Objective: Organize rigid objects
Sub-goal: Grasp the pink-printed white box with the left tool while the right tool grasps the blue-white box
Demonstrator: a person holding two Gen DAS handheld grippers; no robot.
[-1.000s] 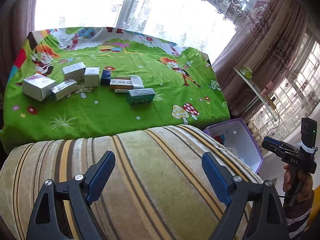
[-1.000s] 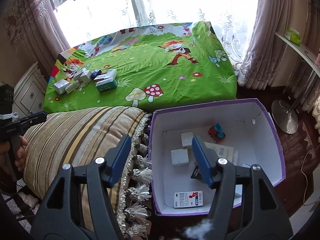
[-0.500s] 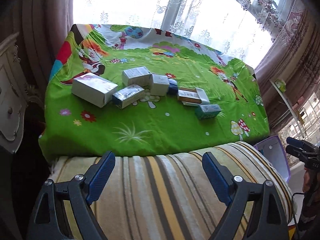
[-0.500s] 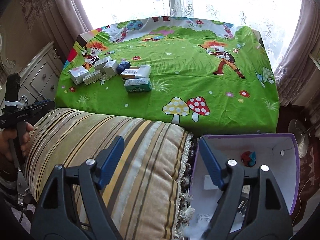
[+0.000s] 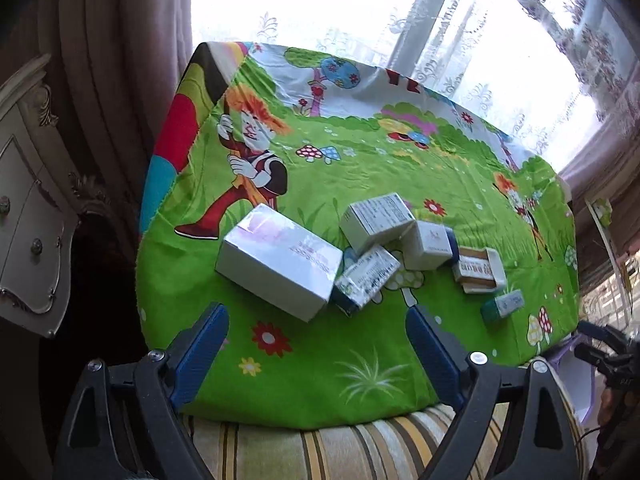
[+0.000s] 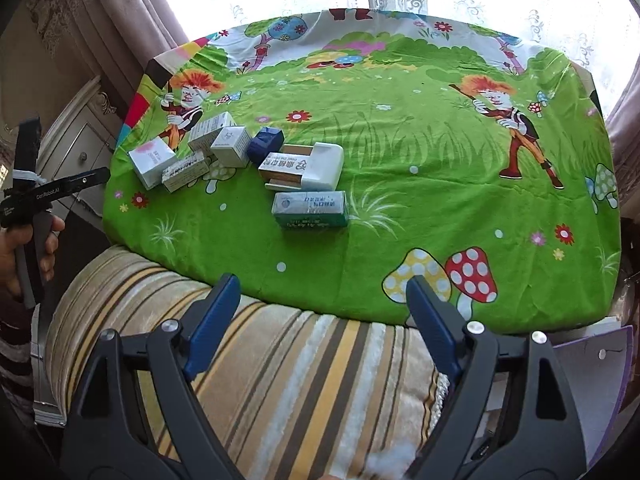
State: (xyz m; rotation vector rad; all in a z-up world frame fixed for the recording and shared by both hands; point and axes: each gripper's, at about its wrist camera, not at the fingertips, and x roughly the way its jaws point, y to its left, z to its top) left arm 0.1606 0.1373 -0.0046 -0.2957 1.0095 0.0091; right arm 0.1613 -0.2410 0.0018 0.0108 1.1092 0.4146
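Near the cartoon-printed green tablecloth's left edge: small cardboard boxes are lying clustered | left gripper is hovering nearer, gaping empty | right gripper, just been opening, is holding nothing.

The desk under its green cartoon cloth is bare over its whole right half, and a bare strip runs along its near edge. The left part is crowded: a large white box lies nearest the left corner, touching a small printed carton, with two more white cartons just behind. Further right a dark blue box, a cream case and a green-and-white carton sit close together, only narrow gaps between them. A striped cushion bulges against the near edge. A white cabinet stands off the left side.
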